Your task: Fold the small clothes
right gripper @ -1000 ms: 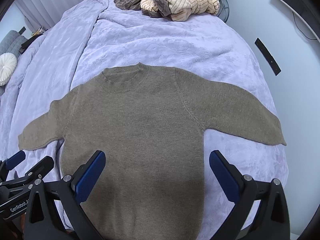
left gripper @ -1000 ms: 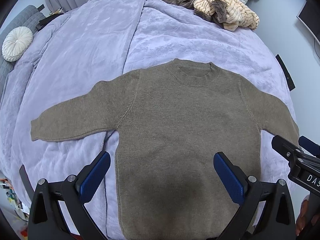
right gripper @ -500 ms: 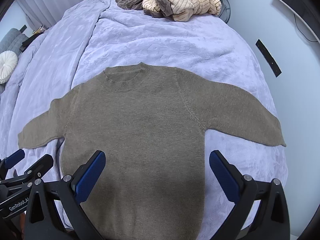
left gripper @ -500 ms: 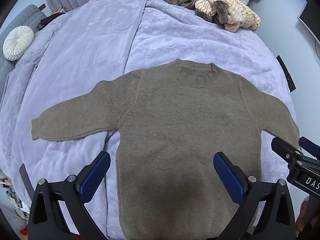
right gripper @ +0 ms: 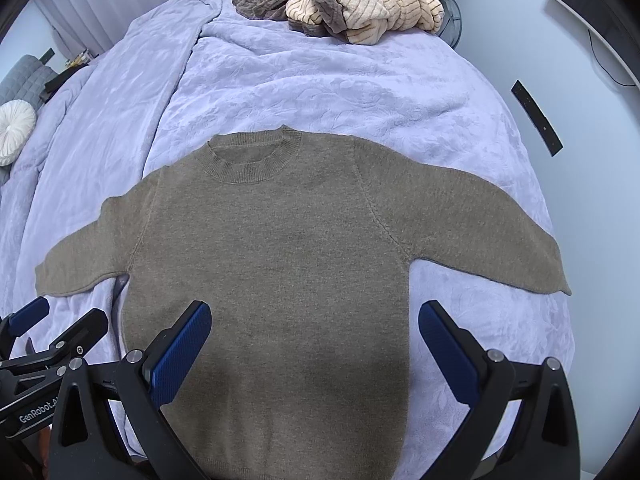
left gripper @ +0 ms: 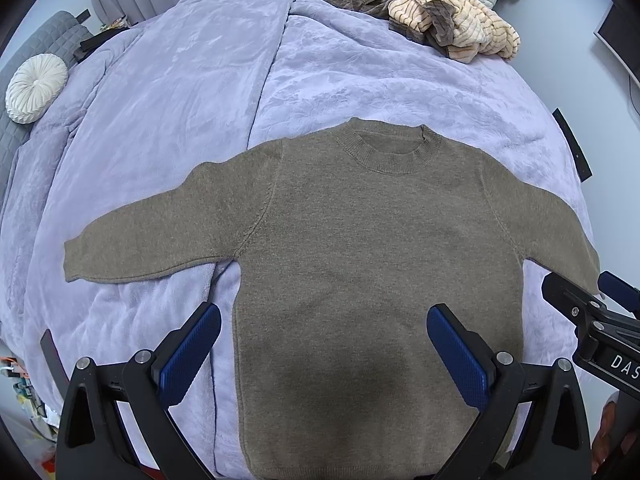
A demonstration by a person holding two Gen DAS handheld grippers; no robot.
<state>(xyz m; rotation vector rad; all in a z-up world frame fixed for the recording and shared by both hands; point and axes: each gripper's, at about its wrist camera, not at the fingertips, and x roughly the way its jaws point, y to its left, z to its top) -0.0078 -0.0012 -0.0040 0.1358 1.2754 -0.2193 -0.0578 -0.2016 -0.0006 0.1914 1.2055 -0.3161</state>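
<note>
- At the far left I see a white round cushion (left gripper: 37, 88) resting on a grey quilted seat (left gripper: 48, 40), beside the bed (left gripper: 168, 92).
- My left tool (left gripper: 324, 350) hovers above the lower part of the sweater (left gripper: 360, 264); its blue pads (left gripper: 191, 354) stand wide apart and grip nothing.
- The olive-brown sweater lies flat, front up, on the lilac blanket of the bed, collar (left gripper: 390, 150) away from me, both sleeves spread outward, hem nearest the tools.
- The left tool's body, seen at the left edge of the right wrist view, carries white lettering "GenRobot.A", cut off beyond that.
- A heap of striped cream and brown clothes (right gripper: 352, 4) sits at the far end of the bed, well apart from the sweater.
- My right tool (right gripper: 316, 344) hovers above the sweater's lower right area, pads (right gripper: 446, 350) likewise wide apart, empty.
- In the left wrist view the right tool's body shows "DAS", the rest out of frame.
- A dark strip (right gripper: 537, 118) is fixed to the wall at right.
</note>
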